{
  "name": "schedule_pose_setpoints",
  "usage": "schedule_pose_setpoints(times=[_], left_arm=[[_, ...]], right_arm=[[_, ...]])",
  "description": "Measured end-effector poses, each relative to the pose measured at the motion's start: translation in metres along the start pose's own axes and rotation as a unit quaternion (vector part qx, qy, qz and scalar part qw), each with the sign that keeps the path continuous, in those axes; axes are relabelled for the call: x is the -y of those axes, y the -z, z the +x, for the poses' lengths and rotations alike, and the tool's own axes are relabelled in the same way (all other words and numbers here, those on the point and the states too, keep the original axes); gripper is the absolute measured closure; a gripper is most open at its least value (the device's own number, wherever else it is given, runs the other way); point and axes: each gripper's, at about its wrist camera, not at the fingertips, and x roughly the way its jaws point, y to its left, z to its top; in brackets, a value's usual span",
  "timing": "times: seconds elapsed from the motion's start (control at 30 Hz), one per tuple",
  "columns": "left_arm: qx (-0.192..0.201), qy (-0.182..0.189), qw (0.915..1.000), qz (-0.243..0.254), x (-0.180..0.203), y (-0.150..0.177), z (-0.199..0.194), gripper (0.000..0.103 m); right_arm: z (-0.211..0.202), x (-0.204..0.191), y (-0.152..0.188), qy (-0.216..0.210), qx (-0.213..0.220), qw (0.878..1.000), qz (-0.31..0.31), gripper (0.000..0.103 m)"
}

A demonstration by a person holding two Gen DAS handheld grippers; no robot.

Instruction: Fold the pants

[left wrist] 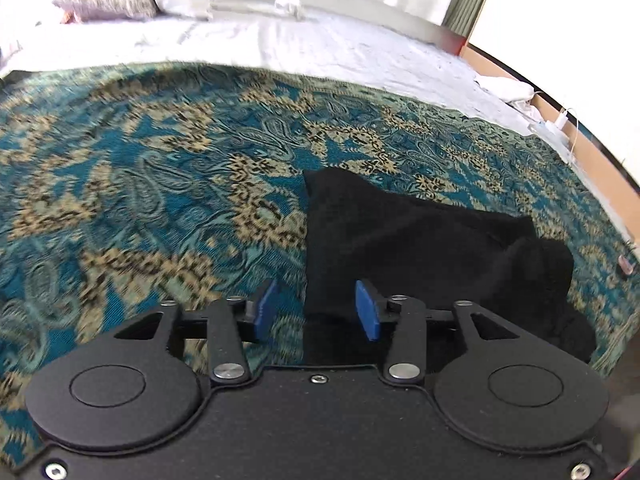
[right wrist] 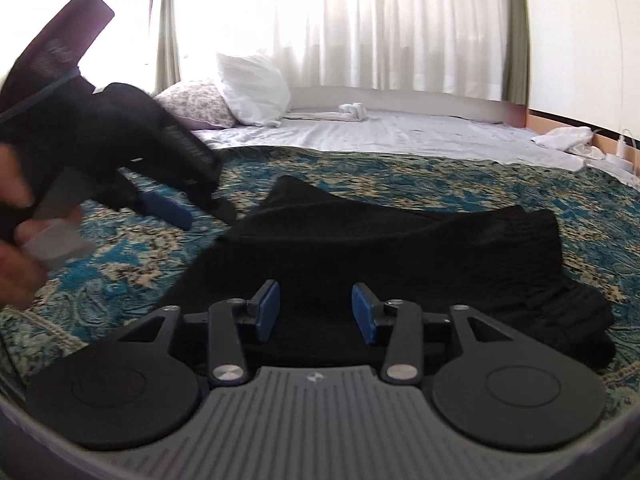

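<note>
Black pants (left wrist: 420, 252) lie bunched in a rough folded heap on a teal and gold patterned blanket (left wrist: 140, 184). My left gripper (left wrist: 318, 310) is open and empty; its right blue pad (left wrist: 366, 310) sits over the pants' near left edge. In the right wrist view the pants (right wrist: 380, 252) spread ahead of my right gripper (right wrist: 314, 312), which is open and empty just above their near part. The left gripper (right wrist: 176, 210) shows there at the left, held in a hand, above the blanket (right wrist: 120, 264) beside the pants.
The blanket lies on a bed with a white sheet (left wrist: 280, 44). Pillows (right wrist: 248, 92) sit at the far end before white curtains (right wrist: 380, 20). A white cloth and charger cable (left wrist: 560, 120) lie at the bed's right edge by the wall.
</note>
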Motion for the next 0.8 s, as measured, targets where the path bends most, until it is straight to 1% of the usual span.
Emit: schedule_pose_setpoints(times=[0.1, 0.13, 0.2, 0.23, 0.27, 0.3, 0.33, 0.37, 0.4, 0.43, 0.5, 0.6, 0.7, 0.8], left_arm=[[-0.035, 0.018, 0.9989, -0.026, -0.008, -0.017, 0.02, 0.057], [-0.048, 0.022, 0.998, -0.034, -0.01, -0.02, 0.029, 0.057], [-0.068, 0.024, 0.9967, -0.039, -0.011, -0.022, 0.044, 0.061], [-0.067, 0.017, 0.9969, -0.037, -0.009, -0.021, 0.049, 0.077], [-0.064, 0.019, 0.9974, -0.028, -0.007, -0.02, 0.052, 0.088], [-0.06, 0.022, 0.9977, -0.021, -0.005, -0.019, 0.055, 0.086], [-0.057, 0.022, 0.998, -0.015, -0.003, -0.019, 0.058, 0.086], [-0.054, 0.019, 0.9983, -0.01, -0.001, -0.02, 0.06, 0.09], [-0.051, 0.019, 0.9985, -0.007, -0.001, -0.022, 0.062, 0.091], [-0.049, 0.019, 0.9986, -0.009, -0.001, -0.025, 0.065, 0.092], [-0.05, 0.019, 0.9984, -0.02, -0.003, -0.034, 0.073, 0.093], [-0.054, 0.015, 0.9981, -0.027, -0.003, -0.048, 0.087, 0.094], [-0.058, 0.011, 0.9981, -0.015, 0.001, -0.054, 0.098, 0.094], [-0.061, 0.012, 0.998, -0.01, 0.002, -0.057, 0.1, 0.094]], right_arm=[[0.008, -0.024, 0.0, -0.036, -0.003, 0.999, 0.003, 0.043], [0.012, -0.031, 0.0, -0.041, -0.004, 0.999, 0.004, 0.043], [0.023, -0.041, 0.002, -0.043, -0.017, 0.999, 0.003, 0.043], [0.029, -0.044, 0.004, -0.041, -0.028, 0.999, 0.003, 0.045], [0.033, -0.045, 0.005, -0.041, -0.031, 0.999, 0.001, 0.051], [0.035, -0.046, 0.007, -0.047, -0.029, 0.998, -0.006, 0.058], [0.035, -0.047, 0.007, -0.052, -0.03, 0.998, -0.015, 0.06], [0.036, -0.046, 0.008, -0.056, -0.032, 0.998, -0.018, 0.061], [0.036, -0.044, 0.009, -0.06, -0.033, 0.997, -0.02, 0.062], [0.036, -0.042, 0.011, -0.061, -0.032, 0.997, -0.023, 0.064], [0.036, -0.039, 0.013, -0.068, -0.029, 0.997, -0.025, 0.065], [0.036, -0.04, 0.015, -0.066, -0.023, 0.997, -0.027, 0.065], [0.036, -0.04, 0.016, -0.062, -0.02, 0.998, -0.024, 0.065], [0.038, -0.038, 0.015, -0.064, -0.021, 0.998, -0.018, 0.065]])
